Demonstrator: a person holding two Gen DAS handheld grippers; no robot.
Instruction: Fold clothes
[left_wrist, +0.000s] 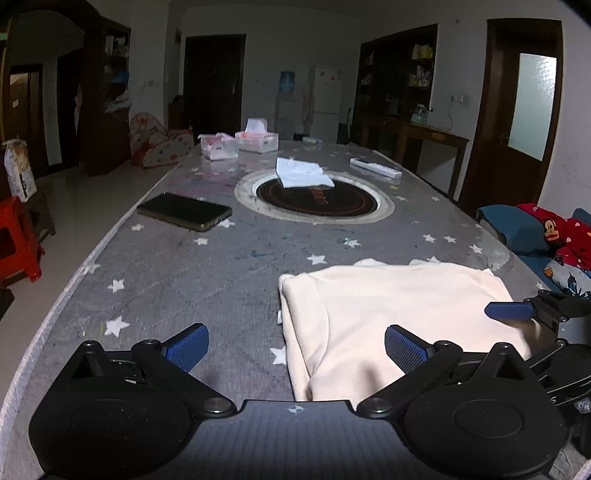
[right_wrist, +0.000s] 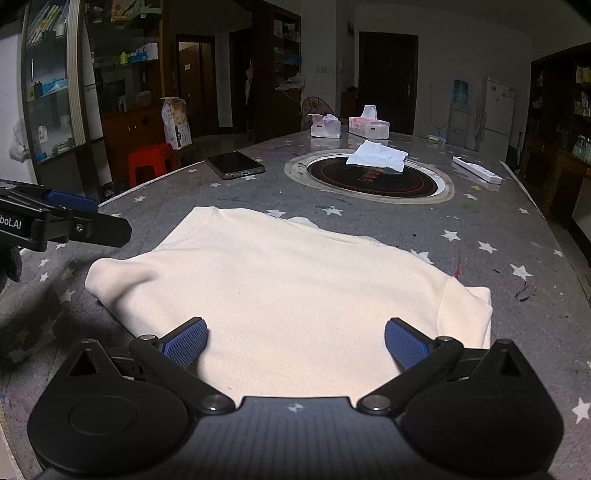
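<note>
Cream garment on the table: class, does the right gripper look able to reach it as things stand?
Probably yes. The right gripper hovers with jaws open directly over the cream garment, with nothing between them.

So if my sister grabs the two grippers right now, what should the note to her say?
Left gripper: open, holding nothing, at the left edge of the cream garment.
Right gripper: open, holding nothing, over the garment's near side.
The garment lies flat on the starry grey table, already folded into a rough rectangle.
A phone and a white cloth lie farther back, away from the garment.
Left to do: probably one more fold, or smooth it and finish. Other clothes wait off the table's right side.
</note>
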